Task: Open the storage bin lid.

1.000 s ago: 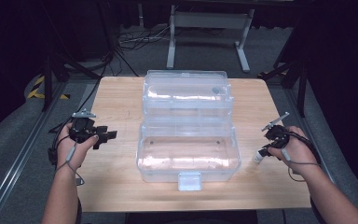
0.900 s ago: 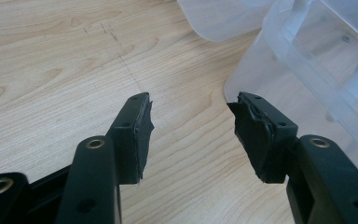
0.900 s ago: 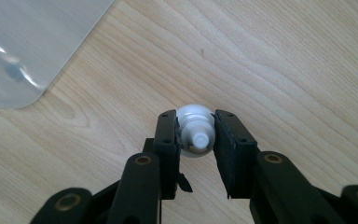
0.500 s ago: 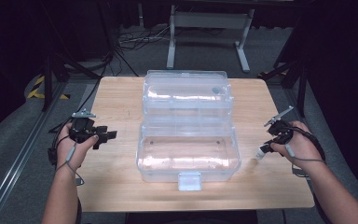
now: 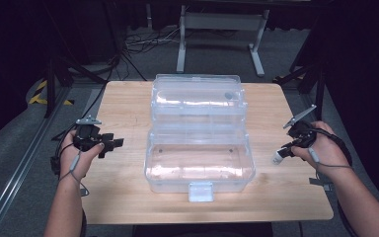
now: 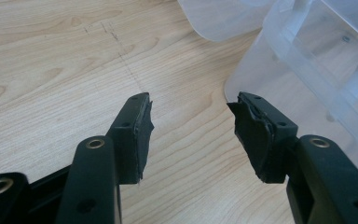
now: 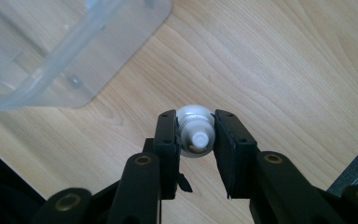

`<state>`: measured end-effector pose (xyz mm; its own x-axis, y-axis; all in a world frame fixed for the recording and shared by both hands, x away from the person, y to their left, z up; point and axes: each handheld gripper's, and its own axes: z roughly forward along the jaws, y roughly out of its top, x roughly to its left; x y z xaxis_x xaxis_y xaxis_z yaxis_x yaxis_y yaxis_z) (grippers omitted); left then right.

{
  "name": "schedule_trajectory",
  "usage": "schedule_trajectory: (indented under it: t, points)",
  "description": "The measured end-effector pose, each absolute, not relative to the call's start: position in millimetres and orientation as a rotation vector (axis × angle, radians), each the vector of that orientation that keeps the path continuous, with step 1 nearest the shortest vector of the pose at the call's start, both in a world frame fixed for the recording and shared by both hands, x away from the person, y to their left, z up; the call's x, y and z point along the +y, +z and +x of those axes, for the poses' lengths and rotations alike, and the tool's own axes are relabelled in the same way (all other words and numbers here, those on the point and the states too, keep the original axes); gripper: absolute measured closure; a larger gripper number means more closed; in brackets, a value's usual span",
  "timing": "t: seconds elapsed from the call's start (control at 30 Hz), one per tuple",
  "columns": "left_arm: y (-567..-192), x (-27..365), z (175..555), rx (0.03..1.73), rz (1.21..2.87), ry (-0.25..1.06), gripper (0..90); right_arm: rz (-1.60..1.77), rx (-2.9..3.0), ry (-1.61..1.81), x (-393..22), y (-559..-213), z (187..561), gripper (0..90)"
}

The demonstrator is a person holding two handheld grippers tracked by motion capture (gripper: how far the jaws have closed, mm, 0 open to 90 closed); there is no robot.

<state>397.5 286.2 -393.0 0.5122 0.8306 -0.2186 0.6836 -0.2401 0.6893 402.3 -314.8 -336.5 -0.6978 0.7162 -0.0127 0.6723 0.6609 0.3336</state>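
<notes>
- Small white bottle [image 7: 195, 135] clamped between the two pads of the right tool [image 7: 195, 140], at centre frame in the right gripper view, cap end facing the camera.
- Same bottle [image 5: 278, 157] at right of the high view, sticking out of the right tool [image 5: 287, 149] toward the lower left, just above the desk [image 5: 128, 106] and well apart from the box.
- Right hand [image 5: 321, 148] wrapped around that tool, near the right edge of the desk.
- Clear plastic box [image 5: 200, 160] at centre of the high view, lid [image 5: 196, 96] swung open toward the upper part of the frame, white latch [image 5: 201, 191] at the lower edge.
- Corner of the box [image 7: 51, 51] at upper left of the right gripper view.
- Left tool [image 6: 189, 126] open, nothing between its pads, over bare wood, box wall [image 6: 307, 60] at upper right.
- Left tool [image 5: 111, 144] at left of the high view, held in the left hand [image 5: 79, 153], pointing toward the box.
</notes>
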Motion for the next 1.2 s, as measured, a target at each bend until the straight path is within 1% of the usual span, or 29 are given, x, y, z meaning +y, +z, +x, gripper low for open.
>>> schedule_trajectory:
  t: [0.27, 0.53, 1.2]
  points:
    - [-392.4, 286.2, 397.3, 1.240, 1.999, 0.239, 46.6, 1.075, 2.748, 0.479, -308.4, -315.6, 396.7, 71.9]
    - [-392.4, 285.0, 397.9, 1.245, 2.013, 0.229, 46.6, 0.971, 2.775, 0.494, -290.8, -295.8, 388.7, 71.9]
    - [-392.0, 284.4, 398.0, 1.249, 2.024, 0.218, 46.3, 0.726, 2.862, 0.525, -244.2, -267.9, 368.2, 71.9]
